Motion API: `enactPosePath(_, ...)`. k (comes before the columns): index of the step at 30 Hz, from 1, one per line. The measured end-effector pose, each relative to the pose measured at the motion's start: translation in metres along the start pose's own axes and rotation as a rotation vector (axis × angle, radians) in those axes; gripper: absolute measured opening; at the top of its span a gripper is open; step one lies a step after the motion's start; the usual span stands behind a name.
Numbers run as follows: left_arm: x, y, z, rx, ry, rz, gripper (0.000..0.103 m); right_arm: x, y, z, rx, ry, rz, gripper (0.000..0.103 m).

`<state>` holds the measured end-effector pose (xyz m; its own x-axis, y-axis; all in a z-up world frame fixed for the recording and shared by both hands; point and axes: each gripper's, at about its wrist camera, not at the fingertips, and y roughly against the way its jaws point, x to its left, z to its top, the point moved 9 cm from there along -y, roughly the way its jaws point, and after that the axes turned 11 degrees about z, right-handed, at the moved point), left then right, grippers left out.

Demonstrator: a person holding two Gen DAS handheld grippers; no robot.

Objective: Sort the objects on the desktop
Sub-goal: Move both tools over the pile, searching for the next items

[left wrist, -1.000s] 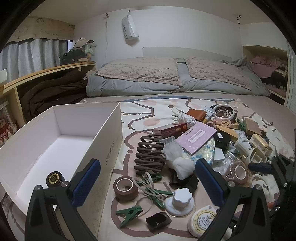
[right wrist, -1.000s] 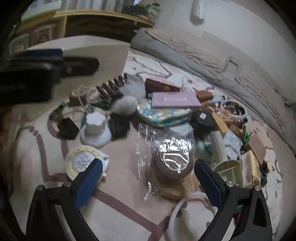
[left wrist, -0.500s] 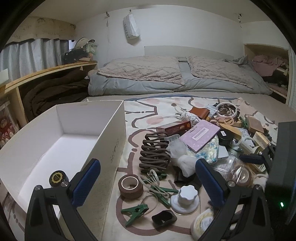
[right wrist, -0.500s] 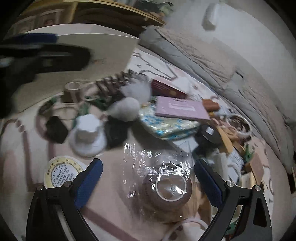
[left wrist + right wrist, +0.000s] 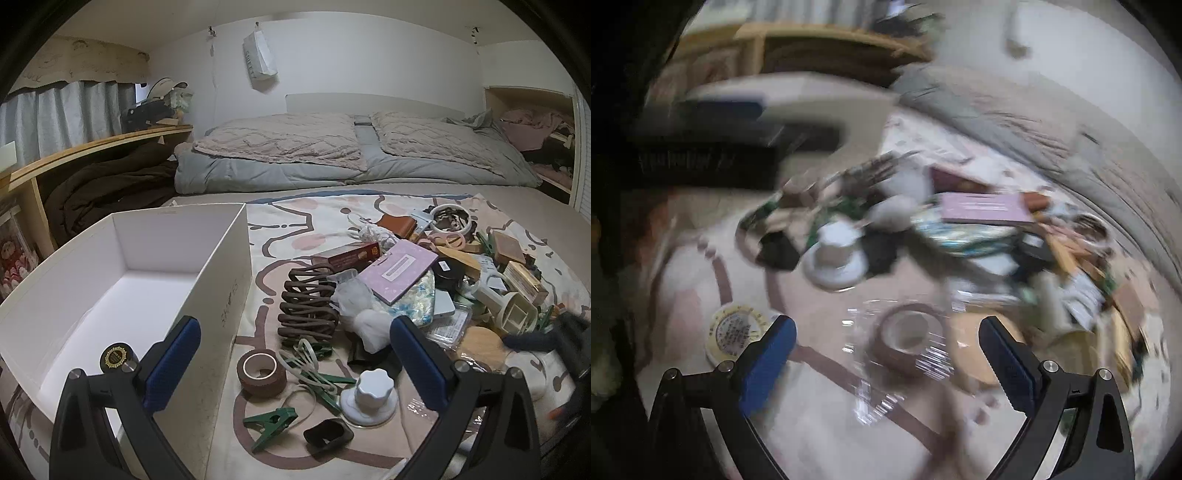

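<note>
Sorting barely begun
One small black gold-labelled jar sits in the white cardboard box, lower left; the cluttered pile remains. Both the left gripper and right gripper are spread, empty.

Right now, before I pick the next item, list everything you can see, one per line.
box: 1, white, left, open.
round tin: 1, black and gold, inside box.
tape roll: 1, brown, beside box.
hair claw: 1, brown, behind tape roll.
clothespin: 1, green, near front.
knob: 1, white, front centre.
booklet: 1, lilac, atop pile.
wrapped tape: 1, brown, in clear film.
left gripper: open, empty.
right gripper: open, over wrapped tape.
</note>
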<state>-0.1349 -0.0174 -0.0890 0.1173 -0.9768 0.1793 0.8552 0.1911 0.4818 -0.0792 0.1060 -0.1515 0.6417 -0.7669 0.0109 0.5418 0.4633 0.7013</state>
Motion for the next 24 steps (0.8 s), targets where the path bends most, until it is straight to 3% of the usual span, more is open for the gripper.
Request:
enactPosePath(5, -0.001, 0.001, 0.0, -0.002, -0.003, -0.003, 0.103, -0.049, 0.042, -0.015, -0.118, -0.293, -0.003, 0.099)
enactPosePath(8, -0.004, 0.002, -0.001, -0.004, -0.008, -0.005, 0.103, -0.067, 0.053, -0.027, -0.188, -0.483, 0.096, 0.099)
enactPosePath(12, -0.009, 0.003, -0.001, -0.006, -0.019, -0.012, 0.103, -0.06, 0.061, -0.038, -0.194, -0.516, 0.102, 0.099)
enactPosePath(16, -0.014, 0.006, -0.003, -0.013, -0.035, -0.016, 0.103, -0.054, 0.048, -0.043, -0.142, -0.52, 0.115, 0.099)
enactPosePath(20, -0.021, 0.009, -0.007, -0.014, -0.054, -0.03, 0.103, -0.05, 0.028, -0.061, -0.069, -0.615, 0.187, 0.099)
enactPosePath(24, -0.026, 0.012, -0.006, -0.025, -0.065, -0.04, 0.103, -0.041, 0.027, -0.073, -0.039, -0.625, 0.158, 0.099)
